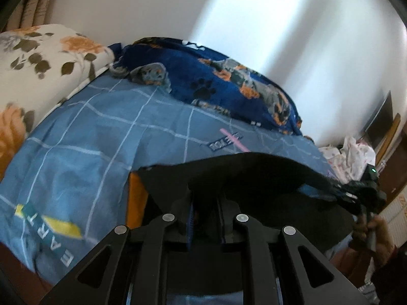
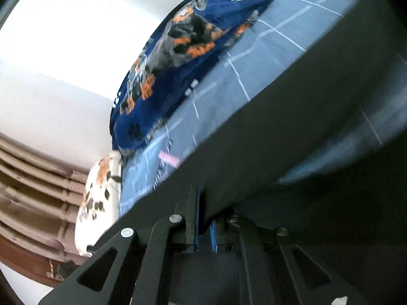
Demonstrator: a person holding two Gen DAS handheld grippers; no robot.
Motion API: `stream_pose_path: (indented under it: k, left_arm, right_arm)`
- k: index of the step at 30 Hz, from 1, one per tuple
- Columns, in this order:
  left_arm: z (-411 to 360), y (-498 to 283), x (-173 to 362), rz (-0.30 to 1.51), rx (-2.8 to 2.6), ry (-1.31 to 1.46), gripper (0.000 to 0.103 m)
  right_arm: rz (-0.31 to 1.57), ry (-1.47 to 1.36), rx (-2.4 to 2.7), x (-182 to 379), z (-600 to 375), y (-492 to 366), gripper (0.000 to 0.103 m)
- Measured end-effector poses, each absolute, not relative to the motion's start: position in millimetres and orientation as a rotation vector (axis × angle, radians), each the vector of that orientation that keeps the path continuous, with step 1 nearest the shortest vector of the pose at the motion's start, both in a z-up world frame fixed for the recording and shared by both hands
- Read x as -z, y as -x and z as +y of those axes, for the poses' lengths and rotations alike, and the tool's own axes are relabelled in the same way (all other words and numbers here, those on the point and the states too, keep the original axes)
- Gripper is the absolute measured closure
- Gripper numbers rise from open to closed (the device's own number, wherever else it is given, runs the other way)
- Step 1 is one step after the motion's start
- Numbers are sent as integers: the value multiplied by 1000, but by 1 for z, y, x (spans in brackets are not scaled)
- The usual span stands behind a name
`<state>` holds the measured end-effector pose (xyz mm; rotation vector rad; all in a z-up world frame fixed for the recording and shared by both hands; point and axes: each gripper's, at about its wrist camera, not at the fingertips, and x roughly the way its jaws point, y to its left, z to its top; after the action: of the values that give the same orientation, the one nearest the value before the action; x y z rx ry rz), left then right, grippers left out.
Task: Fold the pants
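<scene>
The left tongs (image 1: 206, 211), at the lower middle of the left view, are closed on the dark edge of the pants (image 1: 254, 175), with cloth pinched between the blue-padded fingers (image 1: 191, 218). From there the pants are stretched as a black band toward the right edge of the frame, where the right tongs (image 1: 356, 193) are seen gripping the far end, held by a hand (image 1: 381, 231) at the lower right. In the right view the right tongs (image 2: 206, 226), at the lower middle, are likewise shut on the pants (image 2: 305, 127), the fabric clamped between the fingers (image 2: 197, 218) and rising as a broad dark sheet across the right half of the frame. The pants are thus held up taut between the two tongs, above the near part of the bed (image 1: 101, 139), whose blue sheet with white grid lines fills the middle of the left view. An orange patch (image 1: 136, 200) is seen just left of the cloth at the lower centre. Farther back on the bed, a dark blue blanket (image 1: 216, 84) printed with paw marks lies along the wall (image 1: 152, 5), in the upper middle. A floral pillow (image 1: 38, 63) sits at the upper left of that view, and pale flowered cloth (image 1: 351, 155) is heaped at the right edge. In the right view the blanket (image 2: 183, 50) appears at the upper centre and the pillow (image 2: 99, 203) at the lower left, beside a brown curtain (image 2: 30, 190).
</scene>
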<state>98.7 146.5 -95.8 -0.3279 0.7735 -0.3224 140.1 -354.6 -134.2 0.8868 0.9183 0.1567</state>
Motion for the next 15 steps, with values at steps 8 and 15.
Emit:
stream_pose_path:
  k: [8,15]
  left_arm:
    - [152,-74,121,847,276,291,86]
    - [152,-61,130,872,220,207,79]
  right_arm:
    - [982,-956,-119,176,-342,-63,95]
    - [1029,-982,-117,201,-335,-35,95]
